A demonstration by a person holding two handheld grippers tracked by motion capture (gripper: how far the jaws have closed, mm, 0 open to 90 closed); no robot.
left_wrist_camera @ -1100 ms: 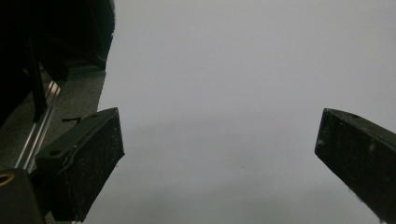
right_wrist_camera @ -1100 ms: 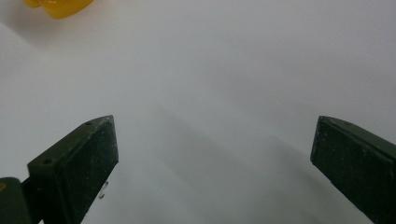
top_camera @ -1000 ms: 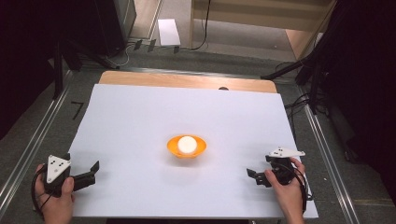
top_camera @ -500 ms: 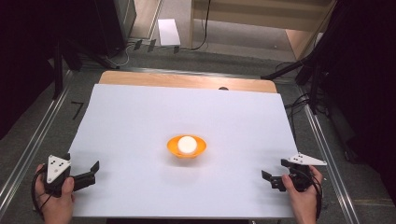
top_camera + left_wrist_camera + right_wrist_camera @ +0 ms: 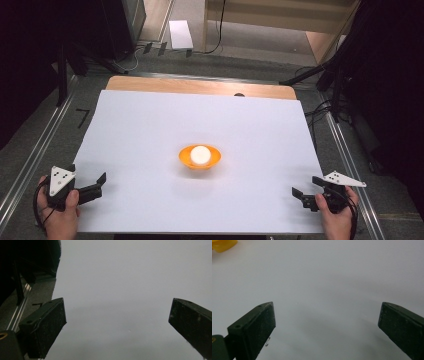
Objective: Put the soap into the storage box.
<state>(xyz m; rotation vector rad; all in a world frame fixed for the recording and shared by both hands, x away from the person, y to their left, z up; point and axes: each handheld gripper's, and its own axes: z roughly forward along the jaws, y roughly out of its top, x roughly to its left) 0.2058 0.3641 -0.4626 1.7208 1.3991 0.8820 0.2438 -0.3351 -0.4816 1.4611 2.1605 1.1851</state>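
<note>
At the middle of the table (image 5: 150,125) stands an orange bowl (image 5: 200,157) with a white ball (image 5: 200,154) lying inside it. Nothing else lies on the white sheet that covers the table.

The left claw (image 5: 95,187) is at the near left corner, held low over the sheet, and its jaws are apart with nothing between them. It has not moved in the last second.

The right claw (image 5: 306,192) is the one that changed. One second ago it was nearer to the bowl; now it has gone back toward the near right corner, close to the edge of the sheet. Its jaws are also wide apart and empty. In the right gripper view I see the two black jaws over the bare white sheet, and a small piece of the bowl (image 5: 223,245) at the top left corner, well apart from the jaws.

So both claws are now far from the bowl, one on each side, and both hands (image 5: 62,220) rest near the person's edge of the table. I think this means the ball is already put in the bowl and the right hand (image 5: 336,220) is going back to its rest place. It could also be a start position, but the retreat of the right claw speaks more for a finished step.
</note>
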